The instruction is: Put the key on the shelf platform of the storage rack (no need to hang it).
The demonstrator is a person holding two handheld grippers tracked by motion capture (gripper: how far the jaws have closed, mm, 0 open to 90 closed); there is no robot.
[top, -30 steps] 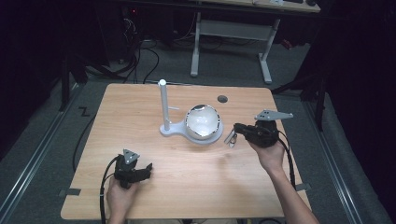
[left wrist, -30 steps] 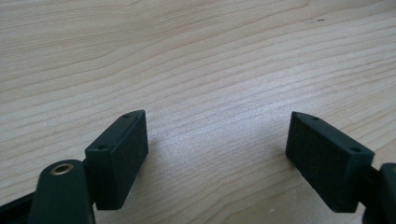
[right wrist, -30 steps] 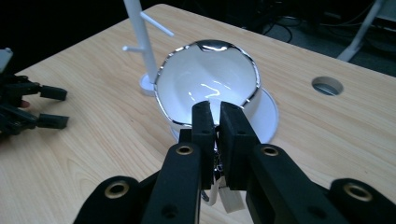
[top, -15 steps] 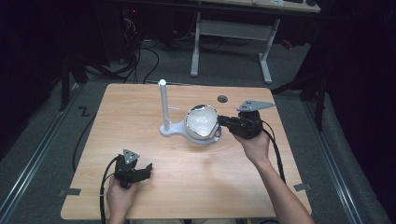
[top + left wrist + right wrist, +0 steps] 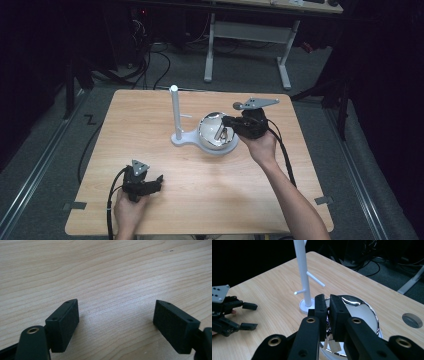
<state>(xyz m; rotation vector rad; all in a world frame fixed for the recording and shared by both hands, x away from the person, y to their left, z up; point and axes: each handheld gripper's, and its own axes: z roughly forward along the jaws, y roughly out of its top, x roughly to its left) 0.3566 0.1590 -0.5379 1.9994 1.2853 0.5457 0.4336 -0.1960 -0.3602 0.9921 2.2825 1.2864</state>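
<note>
Tag [image 5: 334, 346] pinched in right gripper [image 5: 328, 302] hangs over bowl [image 5: 364, 307], not yet dropped; left gripper [image 5: 116, 315] open, empty.

The right gripper [image 5: 327, 305] has its 2 black jaws pressed near together on a small shiny thing with a white tag [image 5: 334, 347], just above the polished metal bowl [image 5: 362, 311]. Just behind the bowl stands a white peg stand [image 5: 302, 272] with 2 pegs. Well left of the bowl, the left gripper [image 5: 249, 316] lies open on the wooden table [image 5: 269, 287].
</note>
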